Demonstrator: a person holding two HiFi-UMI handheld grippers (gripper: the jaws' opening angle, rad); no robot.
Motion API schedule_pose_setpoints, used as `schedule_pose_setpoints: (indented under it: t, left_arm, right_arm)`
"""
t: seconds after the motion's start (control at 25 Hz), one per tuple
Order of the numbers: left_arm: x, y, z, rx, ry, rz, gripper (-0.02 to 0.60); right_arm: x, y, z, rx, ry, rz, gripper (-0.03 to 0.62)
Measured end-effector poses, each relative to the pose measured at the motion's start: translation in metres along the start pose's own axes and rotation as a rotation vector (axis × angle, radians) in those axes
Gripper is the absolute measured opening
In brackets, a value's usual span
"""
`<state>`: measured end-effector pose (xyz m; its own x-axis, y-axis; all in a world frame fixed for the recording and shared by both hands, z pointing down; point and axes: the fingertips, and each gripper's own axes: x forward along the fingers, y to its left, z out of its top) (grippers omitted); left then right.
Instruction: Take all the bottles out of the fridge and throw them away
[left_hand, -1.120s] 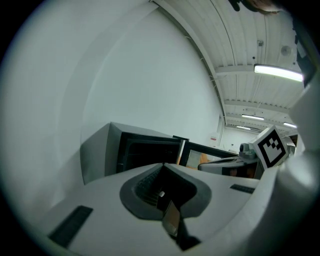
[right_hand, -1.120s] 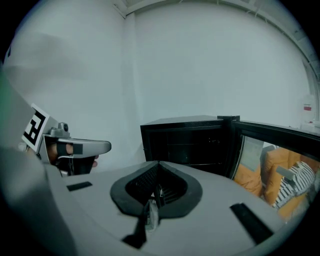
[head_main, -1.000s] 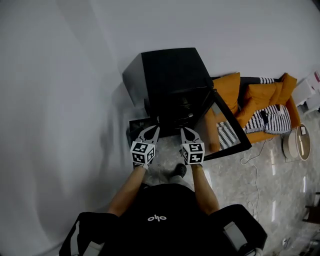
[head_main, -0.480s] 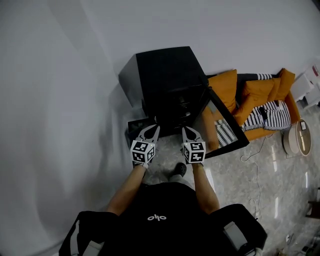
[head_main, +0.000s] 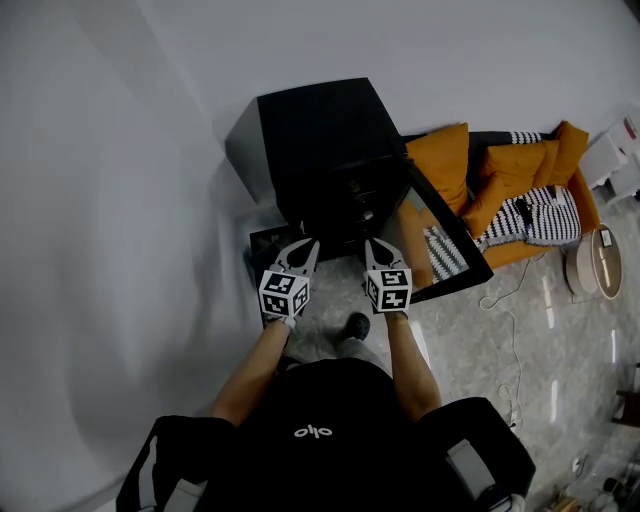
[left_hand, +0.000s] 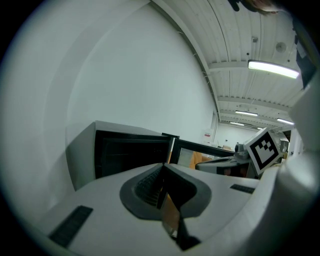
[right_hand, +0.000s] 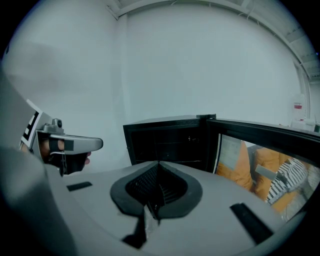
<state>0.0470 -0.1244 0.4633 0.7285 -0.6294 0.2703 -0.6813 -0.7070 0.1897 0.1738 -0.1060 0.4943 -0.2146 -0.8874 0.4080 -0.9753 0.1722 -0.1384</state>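
Observation:
A black fridge (head_main: 318, 140) stands against the white wall with its glass door (head_main: 445, 240) swung open to the right. Its inside is dark; only faint glints show on the shelves (head_main: 362, 205), and I cannot make out bottles. My left gripper (head_main: 305, 247) and right gripper (head_main: 373, 247) are side by side just before the opening, both shut with nothing in them. The left gripper view has the shut jaws (left_hand: 164, 169) aimed at the fridge front (left_hand: 127, 152). The right gripper view has its shut jaws (right_hand: 158, 166) facing the open compartment (right_hand: 167, 140) and door (right_hand: 265, 132).
A low dark box (head_main: 263, 243) sits on the floor at the fridge's left foot. An orange sofa (head_main: 510, 185) with striped cushions stands behind the open door. A round white object (head_main: 592, 262) and a loose cable (head_main: 508, 325) lie on the tiled floor to the right.
Both grippers have moved forward toward the fridge opening, still side by side and still shut. The fridge now sits a little more to the left in the head view.

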Motion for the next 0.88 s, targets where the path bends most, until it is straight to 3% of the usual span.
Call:
schedule_pose_setpoints:
  t: [0.4,0.88]
  left_arm:
    - [0.039,-0.017,-0.009,0.005,0.035,-0.014,0.008]
    - [0.09,-0.021,-0.029,-0.026,0.073,0.031,0.008]
  right_arm:
    - [0.021,-0.054,-0.024,0.011,0.044,-0.034,0.008]
    - [0.082,-0.099,-0.066,-0.033,0.109,-0.027,0.009]
